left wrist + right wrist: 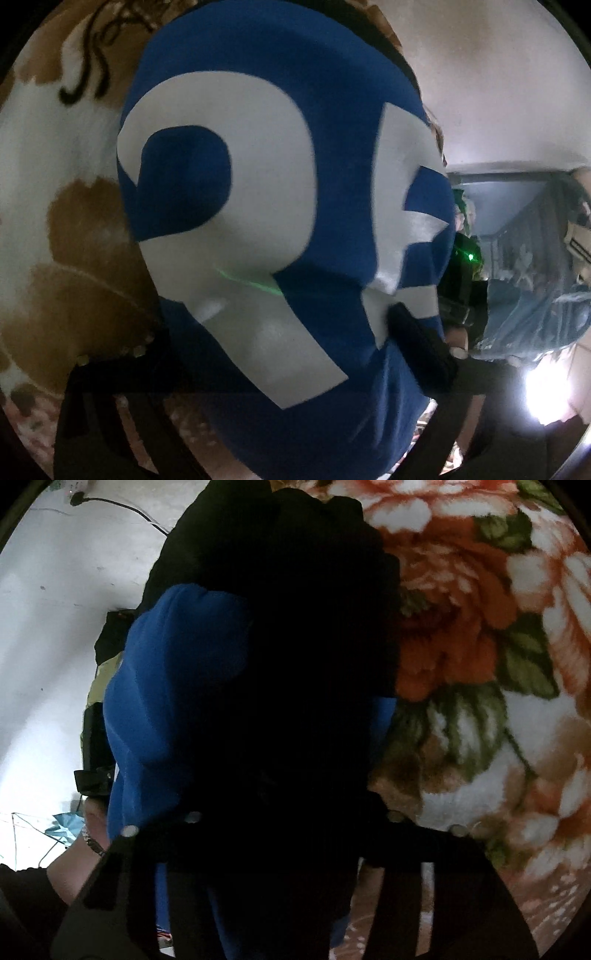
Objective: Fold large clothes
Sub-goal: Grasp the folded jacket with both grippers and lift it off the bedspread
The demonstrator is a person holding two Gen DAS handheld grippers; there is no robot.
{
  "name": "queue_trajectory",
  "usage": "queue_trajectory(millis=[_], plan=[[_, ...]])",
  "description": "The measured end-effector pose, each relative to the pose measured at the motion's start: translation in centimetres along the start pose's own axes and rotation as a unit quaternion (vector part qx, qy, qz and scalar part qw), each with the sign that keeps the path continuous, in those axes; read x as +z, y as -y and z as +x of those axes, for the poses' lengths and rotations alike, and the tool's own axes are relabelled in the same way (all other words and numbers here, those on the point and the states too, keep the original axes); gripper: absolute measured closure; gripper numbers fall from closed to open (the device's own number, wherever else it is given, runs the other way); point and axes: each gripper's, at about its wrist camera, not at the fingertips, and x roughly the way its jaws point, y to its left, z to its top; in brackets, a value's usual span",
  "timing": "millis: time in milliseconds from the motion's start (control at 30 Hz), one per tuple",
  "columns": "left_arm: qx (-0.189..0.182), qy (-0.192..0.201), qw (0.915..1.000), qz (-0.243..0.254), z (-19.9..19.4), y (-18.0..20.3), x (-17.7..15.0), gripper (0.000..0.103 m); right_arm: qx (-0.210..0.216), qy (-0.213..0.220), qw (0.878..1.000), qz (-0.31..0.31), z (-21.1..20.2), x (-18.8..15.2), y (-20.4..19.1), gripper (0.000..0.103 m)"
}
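The blue shirt [280, 229] fills most of the left wrist view. It carries large white numerals [266, 206] and hangs bunched close in front of the camera, above a blanket [74, 229] with brown and white patches. The left gripper [258, 387] points downward at a slant; only dark parts of its frame show at the bottom, and cloth drapes over the space between its fingers. One dark finger [417, 343] shows at the right edge of the shirt, touching the cloth. Whether the left gripper is clamped on the shirt or stands apart, I cannot tell.

In the right wrist view the same shirt [166, 686] hangs at the left of centre, beside a black cloth [280, 590] that covers the middle of the picture. The right gripper [280, 834] also points downward, and its fingers are lost in the dark folds, so I cannot tell its state either. At the lower left a hand [79, 845] with a bracelet at the wrist holds the other gripper's body. To the right lies the blanket [480, 627] with orange flowers and green leaves. A pale wall [55, 609] stands behind at the left
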Motion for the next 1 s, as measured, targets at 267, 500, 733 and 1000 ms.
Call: queue_trajectory(millis=[267, 500, 733, 1000], plan=[[0.0, 0.021, 0.999, 0.038, -0.9, 4.6, -1.0, 0.051, 0.03, 0.023, 0.999, -0.009, -1.8, -2.4, -1.9, 0.075], [-0.012, 0.032, 0.9969, 0.071, -1.7, 8.9, -1.0, 0.052, 0.048, 0.046, 0.998, -0.024, -3.2, -3.7, -3.7, 0.077], [-0.006, 0.027, 0.9935, 0.111, -3.2, 14.3, -2.9, 0.052, 0.048, 0.073, 0.996, -0.035, -7.6, -8.1, -6.5, 0.077], [-0.022, -0.01, 0.9838, 0.178, -1.2, 23.9, -8.8, 0.052, 0.039, 0.144, 0.989, -0.01, -17.1, -18.4, -5.9, 0.077]])
